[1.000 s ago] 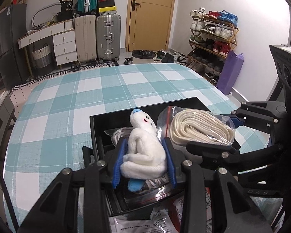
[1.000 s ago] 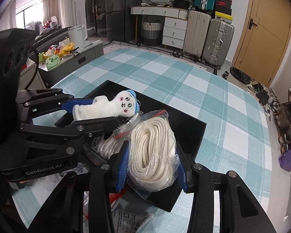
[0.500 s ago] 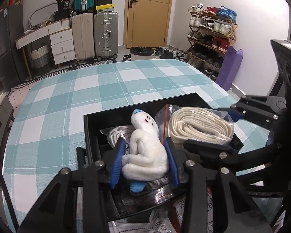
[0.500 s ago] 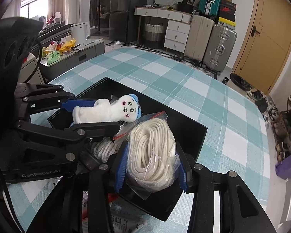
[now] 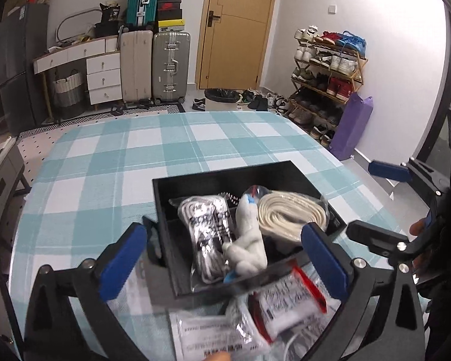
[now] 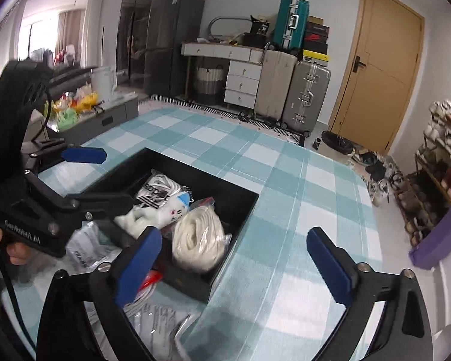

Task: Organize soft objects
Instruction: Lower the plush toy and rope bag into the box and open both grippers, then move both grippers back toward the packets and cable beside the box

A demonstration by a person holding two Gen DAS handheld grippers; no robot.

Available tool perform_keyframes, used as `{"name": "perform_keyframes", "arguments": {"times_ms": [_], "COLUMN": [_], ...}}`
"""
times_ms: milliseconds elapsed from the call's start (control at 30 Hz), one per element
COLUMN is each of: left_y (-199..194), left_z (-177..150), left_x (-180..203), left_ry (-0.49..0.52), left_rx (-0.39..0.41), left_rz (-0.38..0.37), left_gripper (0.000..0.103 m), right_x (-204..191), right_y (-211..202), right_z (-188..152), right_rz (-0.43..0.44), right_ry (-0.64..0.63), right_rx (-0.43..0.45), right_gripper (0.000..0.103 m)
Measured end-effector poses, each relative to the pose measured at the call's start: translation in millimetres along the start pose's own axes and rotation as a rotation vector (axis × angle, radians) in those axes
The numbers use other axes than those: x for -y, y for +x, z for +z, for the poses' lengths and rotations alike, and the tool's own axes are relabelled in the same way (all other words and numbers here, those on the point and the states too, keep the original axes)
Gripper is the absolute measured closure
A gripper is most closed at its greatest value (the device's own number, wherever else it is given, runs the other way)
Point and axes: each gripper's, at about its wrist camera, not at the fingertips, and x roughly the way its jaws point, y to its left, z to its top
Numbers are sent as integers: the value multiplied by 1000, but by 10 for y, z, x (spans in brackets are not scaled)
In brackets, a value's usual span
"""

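left gripper (image 5: 225,255) jaws spread wide and empty, right gripper (image 6: 234,261) jaws likewise wide, both angled downward

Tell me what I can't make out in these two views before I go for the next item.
- Loose packets in front of the black tray: print motion-blurred in both views.
- Tray floor: hidden by the plush toy, cream rope bag and white cord bag.
- Tray's near left corner, right wrist view: hidden behind the left gripper.
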Motion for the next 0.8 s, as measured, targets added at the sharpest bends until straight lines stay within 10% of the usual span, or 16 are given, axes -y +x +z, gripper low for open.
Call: {"name": "perform_keyframes", "arguments": {"times_ms": [800], "left_y": [-219], "left_z": [-527], "left_x": [0], "left_ry": [8], "left_rx": [-35], "left_rz": [122], "left_gripper": [0], "right_x": [-147], "right_y": [-24], "right_z": [-652], "right_rz": [51], "right_ry": [-30], "right_rx": [-133], "right_gripper": [1]}}
